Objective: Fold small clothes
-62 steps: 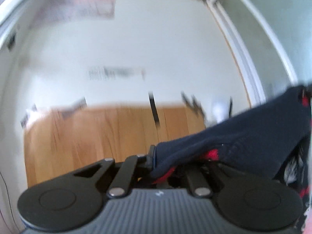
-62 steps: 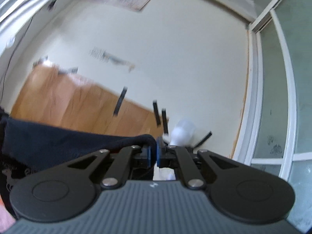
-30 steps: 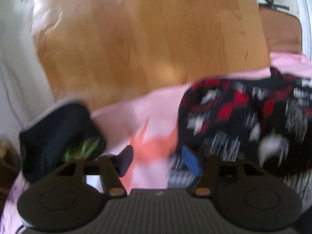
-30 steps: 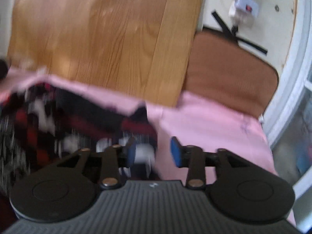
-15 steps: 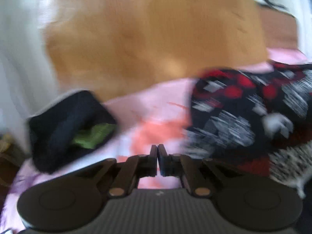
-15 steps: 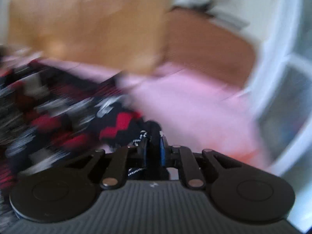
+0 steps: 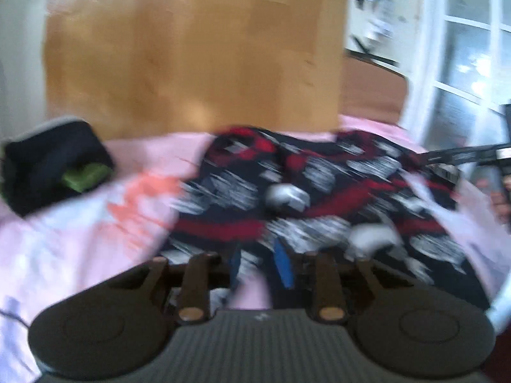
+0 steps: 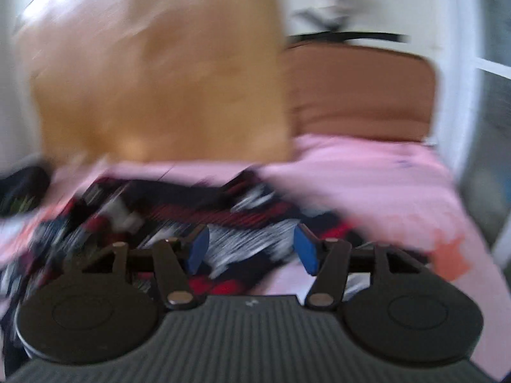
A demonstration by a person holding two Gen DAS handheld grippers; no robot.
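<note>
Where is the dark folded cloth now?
In the left wrist view the dark folded cloth lies at the far left on the pink sheet, left of the patterned garment, near the wooden board.

Looks like a bedroom at home: pink bedsheet (image 8: 367,172), wooden headboard (image 7: 191,51), brown padded chair (image 8: 361,92), white-framed glass door (image 7: 463,63).
</note>
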